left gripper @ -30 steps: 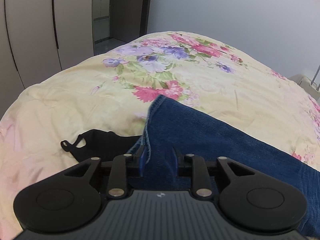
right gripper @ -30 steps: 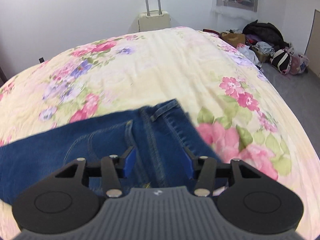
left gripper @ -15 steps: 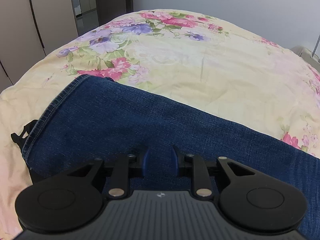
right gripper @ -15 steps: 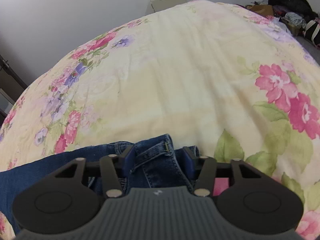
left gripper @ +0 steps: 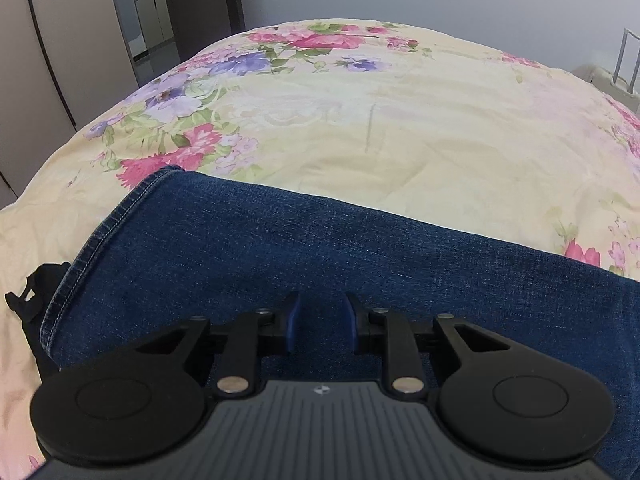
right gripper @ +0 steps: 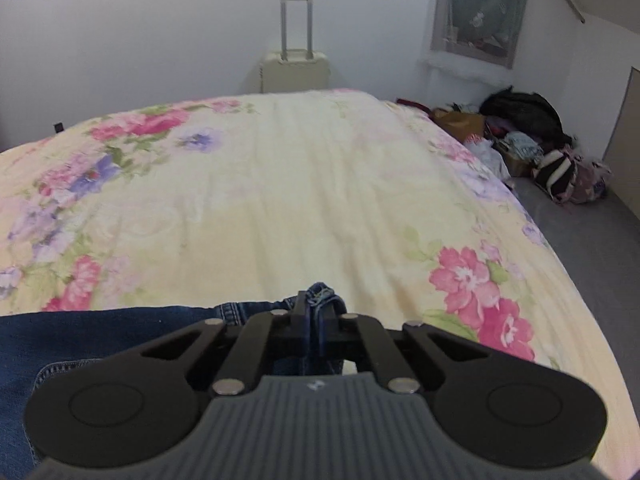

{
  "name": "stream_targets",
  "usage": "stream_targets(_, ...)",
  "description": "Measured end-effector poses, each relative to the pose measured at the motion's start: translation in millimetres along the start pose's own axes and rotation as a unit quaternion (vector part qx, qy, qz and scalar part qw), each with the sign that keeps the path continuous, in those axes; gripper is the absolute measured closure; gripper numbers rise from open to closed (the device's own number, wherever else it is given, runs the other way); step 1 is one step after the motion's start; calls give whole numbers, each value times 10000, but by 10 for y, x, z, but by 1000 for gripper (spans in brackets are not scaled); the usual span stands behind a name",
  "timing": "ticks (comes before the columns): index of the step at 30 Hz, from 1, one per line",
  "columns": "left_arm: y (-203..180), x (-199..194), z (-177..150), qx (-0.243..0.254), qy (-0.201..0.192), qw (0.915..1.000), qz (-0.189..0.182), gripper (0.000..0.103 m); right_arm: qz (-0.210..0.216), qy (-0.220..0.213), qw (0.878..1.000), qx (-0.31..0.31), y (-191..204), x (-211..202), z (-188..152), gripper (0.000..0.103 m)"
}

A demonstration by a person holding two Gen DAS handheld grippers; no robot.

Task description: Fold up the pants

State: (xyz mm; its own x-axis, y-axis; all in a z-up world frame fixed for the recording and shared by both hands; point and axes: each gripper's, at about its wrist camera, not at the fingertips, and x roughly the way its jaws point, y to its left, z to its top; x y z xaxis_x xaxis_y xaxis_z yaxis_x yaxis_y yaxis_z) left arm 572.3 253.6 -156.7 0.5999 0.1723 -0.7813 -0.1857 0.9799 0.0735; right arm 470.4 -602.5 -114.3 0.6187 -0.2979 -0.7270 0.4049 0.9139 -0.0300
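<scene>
Blue denim pants [left gripper: 304, 248] lie across the near part of a floral yellow bedspread [left gripper: 400, 128], the hemmed leg end at the left. My left gripper [left gripper: 319, 320] is over the leg, its blue-padded jaws a small gap apart with denim between them. In the right wrist view the pants [right gripper: 100, 332] reach in from the left. My right gripper [right gripper: 316, 312] is shut on a bunched fold of the waistband.
A black garment [left gripper: 36, 288] lies partly under the leg end at the left. A cream suitcase [right gripper: 296, 68] stands beyond the bed against the wall. Bags and clothes [right gripper: 532, 148] are piled on the floor at the right. Wardrobe doors [left gripper: 60, 52] stand at the left.
My right gripper has closed on the waistband; it was open half a second ago. The left gripper's jaws have narrowed since a second ago, and the leg now lies flat.
</scene>
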Motion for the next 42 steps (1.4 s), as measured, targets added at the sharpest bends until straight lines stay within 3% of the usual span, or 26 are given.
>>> stream_targets(5, 77, -78, 27, -77, -96, 9999, 3, 74, 329, 501, 9978, 295, -110, 206, -68, 102)
stream_targets(7, 203, -232, 23, -172, -219, 9996, -42, 74, 378, 472, 9974, 401, -175, 133, -71, 87)
stream_targets(8, 300, -330, 16, -276, -306, 9991, -83, 70, 310, 414, 9980, 361, -188, 56, -70, 68)
stream_targets(9, 418, -424, 3, -411, -390, 9983, -104, 67, 220, 354, 9987, 295, -197, -46, -83, 62)
stream_targets(12, 844, -662, -87, -884, -600, 9942, -148, 60, 347, 306, 9981, 417, -238, -366, -221, 62)
stream_targets(15, 1283, -724, -232, -1508, -545, 9865, -345, 55, 389, 220, 9960, 768, -260, -702, -543, 61)
stream_targets(18, 1622, -674, -408, -2152, -538, 9744, -373, 55, 428, 201, 9934, 1048, -294, -926, -919, 61)
stream_targets(21, 1911, -550, -621, -2844, -501, 9557, -568, 51, 439, 135, 9898, 1352, -368, -1114, -1237, 61)
stream_targets(28, 2253, -163, -841, -3896, -420, 9120, -1216, 51, 726, 591, 9699, 2249, -459, -1215, -1554, 61)
stream_targets(29, 2261, -148, -817, -3893, -438, 9115, -1254, 64, 750, 636, 9681, 2305, -424, -1194, -1565, 61)
stream_targets(32, 2249, -204, -689, -3647, -509, 9219, -1207, 92, 737, 655, 9684, 2291, -286, -1118, -1550, 48)
stream_targets(35, 2235, -356, -452, -3328, -672, 9322, -1255, 94, 644, 644, 9640, 2497, -234, -1044, -1536, 42)
stream_targets(39, 2060, -626, 44, -2613, -1031, 9527, -1158, 95, 434, 634, 9613, 2647, -185, -1004, -1542, 42)
stream_targets(42, 1943, -973, 349, -2271, -1699, 9485, -1408, 95, 290, 636, 9658, 2497, -120, -1016, -1512, 43)
